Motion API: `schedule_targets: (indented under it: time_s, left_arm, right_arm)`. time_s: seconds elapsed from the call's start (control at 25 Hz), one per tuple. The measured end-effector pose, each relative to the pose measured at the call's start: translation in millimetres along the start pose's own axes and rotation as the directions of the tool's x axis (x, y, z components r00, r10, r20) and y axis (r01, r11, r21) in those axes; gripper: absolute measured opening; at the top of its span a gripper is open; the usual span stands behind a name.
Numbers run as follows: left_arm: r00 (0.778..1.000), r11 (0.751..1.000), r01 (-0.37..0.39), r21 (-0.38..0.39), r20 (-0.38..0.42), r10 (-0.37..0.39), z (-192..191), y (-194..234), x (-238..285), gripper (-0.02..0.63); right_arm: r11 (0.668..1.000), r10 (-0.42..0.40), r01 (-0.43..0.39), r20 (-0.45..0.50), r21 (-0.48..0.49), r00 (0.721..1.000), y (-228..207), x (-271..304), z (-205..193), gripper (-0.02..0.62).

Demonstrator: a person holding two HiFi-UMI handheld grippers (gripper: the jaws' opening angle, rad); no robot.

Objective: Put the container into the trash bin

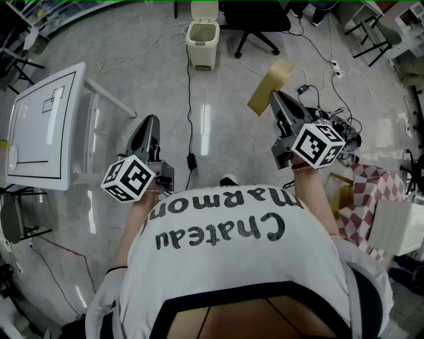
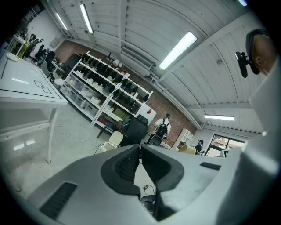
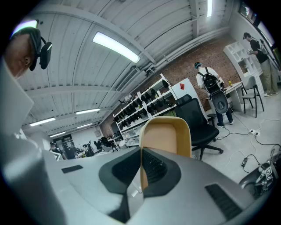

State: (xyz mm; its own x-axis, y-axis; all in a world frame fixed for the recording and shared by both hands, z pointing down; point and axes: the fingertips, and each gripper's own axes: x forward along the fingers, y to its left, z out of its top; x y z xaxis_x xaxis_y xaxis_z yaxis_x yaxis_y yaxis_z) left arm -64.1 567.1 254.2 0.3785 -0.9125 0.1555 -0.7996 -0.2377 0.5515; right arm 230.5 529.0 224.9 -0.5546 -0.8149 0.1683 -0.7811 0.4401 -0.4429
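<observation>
A flat tan container is held out over the floor, with my right gripper shut on its near edge. In the right gripper view the container stands up between the closed jaws, its hollow side facing the camera. The cream trash bin, lid down, stands on the floor ahead and to the left of the container. My left gripper is shut with nothing in it, held low at the left. The bin shows small beyond the left gripper.
A white table stands at the left. A black office chair is behind the bin. Cables and a power strip lie on the floor at the right, by a checkered cloth.
</observation>
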Motion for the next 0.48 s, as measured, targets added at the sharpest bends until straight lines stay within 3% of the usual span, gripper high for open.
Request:
schedule_targets:
  time_s: [0.48]
  left_arm:
    - [1.000, 1.000, -0.014, 0.011, 0.018, 0.014, -13, -23, 36, 0.038]
  right_arm:
    - [1.000, 0.026, -0.026, -0.005, 0.000, 1.000, -41, -4, 17, 0.034]
